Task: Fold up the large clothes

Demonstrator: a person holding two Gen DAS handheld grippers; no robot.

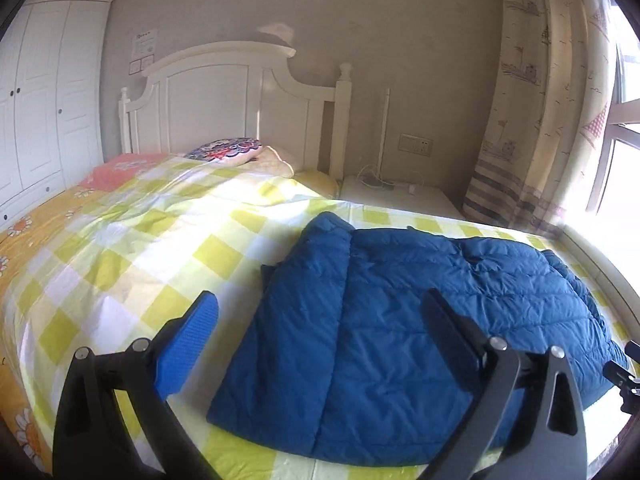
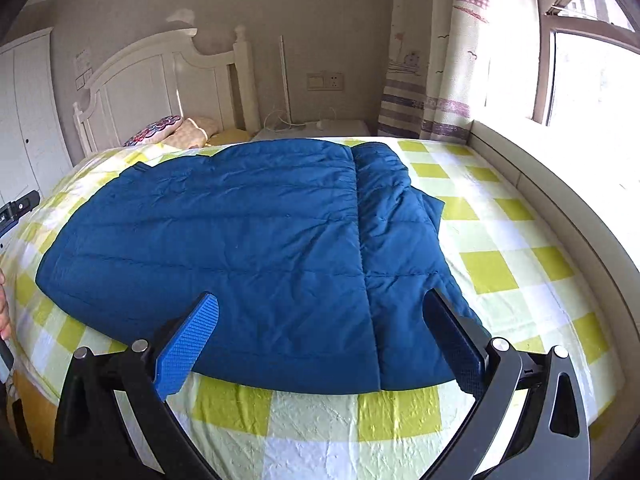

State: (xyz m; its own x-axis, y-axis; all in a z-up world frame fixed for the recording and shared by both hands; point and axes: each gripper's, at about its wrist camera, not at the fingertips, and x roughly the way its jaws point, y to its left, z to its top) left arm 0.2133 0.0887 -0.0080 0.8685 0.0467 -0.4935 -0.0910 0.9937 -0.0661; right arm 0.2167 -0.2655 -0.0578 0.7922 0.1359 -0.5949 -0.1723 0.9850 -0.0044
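While the dark blue quilted puffer jacket (image 1: 400, 340) lay flat on the yellow-green and white checked bedspread (image 1: 132, 248), both tongs hovered over its near edge with nothing between their fingers. In the left wrist view the jacket filled the lower right of the frame; the left gripper (image 1: 320, 320) stood wide, its blue ribbed pad (image 1: 188, 348) over bare bedspread just beside the jacket's left edge, its dark right finger over the padded cloth. In the right wrist view the jacket (image 2: 240, 240) spread across the centre, a folded-over panel along its right side, and the right gripper (image 2: 320, 320) also gaped wide, both fingertips above the jacket's hem at lower centre. A sliver of a person's hand (image 2: 3, 308) showed at the far left edge of that frame. A white wooden headboard (image 1: 224, 96) rose at upper centre-left, a patterned curtain (image 1: 536, 92) hung at upper right.
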